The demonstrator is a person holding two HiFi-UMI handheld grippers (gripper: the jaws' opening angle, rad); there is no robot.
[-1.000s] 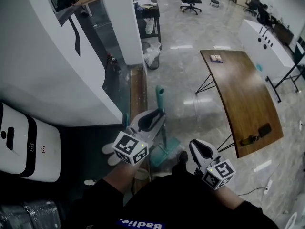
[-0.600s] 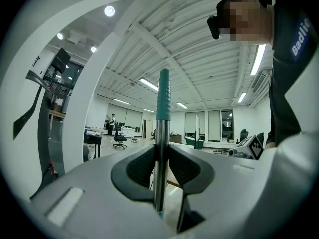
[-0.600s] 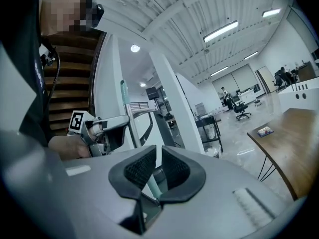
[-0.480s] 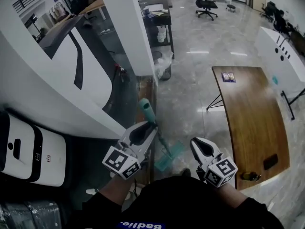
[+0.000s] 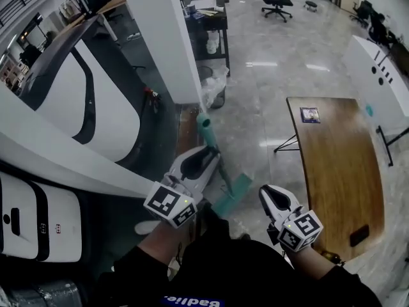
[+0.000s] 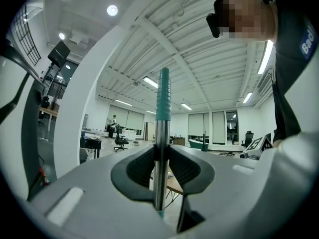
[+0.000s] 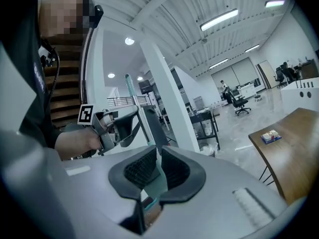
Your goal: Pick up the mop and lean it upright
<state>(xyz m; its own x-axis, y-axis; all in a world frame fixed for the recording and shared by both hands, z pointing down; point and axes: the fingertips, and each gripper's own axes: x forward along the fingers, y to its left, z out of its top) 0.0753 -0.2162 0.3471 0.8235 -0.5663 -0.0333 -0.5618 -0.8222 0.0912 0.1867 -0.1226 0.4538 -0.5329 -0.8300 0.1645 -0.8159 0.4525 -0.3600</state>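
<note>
The mop has a teal handle grip (image 5: 206, 128), a metal pole and a flat teal head (image 5: 231, 195) that rests on the shiny floor. My left gripper (image 5: 213, 152) is shut on the pole just below the teal grip. In the left gripper view the pole (image 6: 159, 148) stands straight up between the pads of the left gripper (image 6: 159, 156), with the grip (image 6: 163, 96) above. My right gripper (image 5: 266, 191) hangs to the right of the mop head, shut and holding nothing. The right gripper view shows the right gripper (image 7: 158, 159) pointed at the left gripper (image 7: 119, 126) and the pole (image 7: 143, 119).
A white pillar (image 5: 167, 43) rises just beyond the mop, with a bagged bin (image 5: 214, 82) and a black cart (image 5: 211, 21) behind it. A long wooden table (image 5: 335, 165) stands at the right. A white curved counter (image 5: 38, 139) and a white machine (image 5: 25, 219) fill the left.
The left gripper has kept its hold and carried the mop forward and slightly right, toward the pillar. The mop head has slid right across the floor. The right gripper stays low and empty.
</note>
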